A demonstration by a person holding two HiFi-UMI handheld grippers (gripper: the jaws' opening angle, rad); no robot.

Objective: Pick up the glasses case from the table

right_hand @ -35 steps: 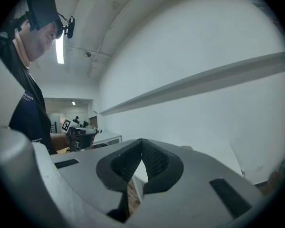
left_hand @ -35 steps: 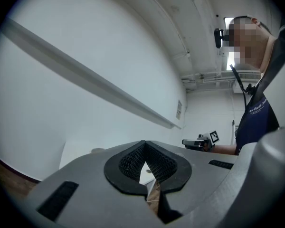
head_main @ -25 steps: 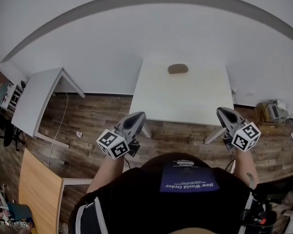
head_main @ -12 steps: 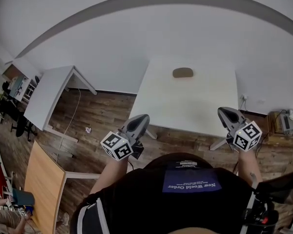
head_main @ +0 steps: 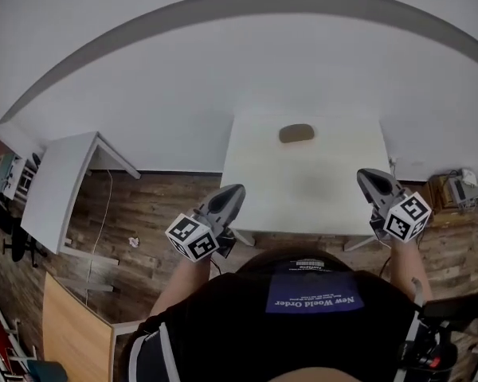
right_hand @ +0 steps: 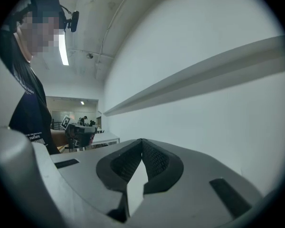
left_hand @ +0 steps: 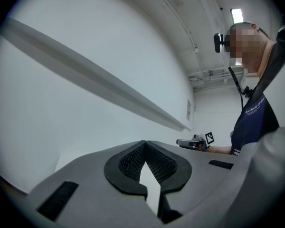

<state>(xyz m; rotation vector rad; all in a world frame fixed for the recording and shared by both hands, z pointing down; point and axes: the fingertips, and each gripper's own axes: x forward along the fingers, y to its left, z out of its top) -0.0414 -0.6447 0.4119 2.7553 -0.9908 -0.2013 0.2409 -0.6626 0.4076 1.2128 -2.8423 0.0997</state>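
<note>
A brown oval glasses case [head_main: 296,133] lies near the far edge of a white table [head_main: 303,189], seen only in the head view. My left gripper [head_main: 233,190] is held level at the table's near left corner, jaws shut and empty. At the near right corner my right gripper [head_main: 367,174] is also shut and empty. Both are well short of the case. The left gripper view shows its closed tips [left_hand: 144,143] against a bare white wall, and the right gripper view shows the same for its own tips [right_hand: 141,140]; the case is hidden in both.
A second white table [head_main: 60,177] stands to the left over the wood floor [head_main: 155,205]. A light wooden board [head_main: 72,337] lies at the lower left. A small device [head_main: 460,188] sits on the floor at the right. A white wall rises behind the table.
The person has stepped toward the table, carrying both grippers forward. The table's near edge now reaches the gripper tips. Both sets of jaws look the same.
</note>
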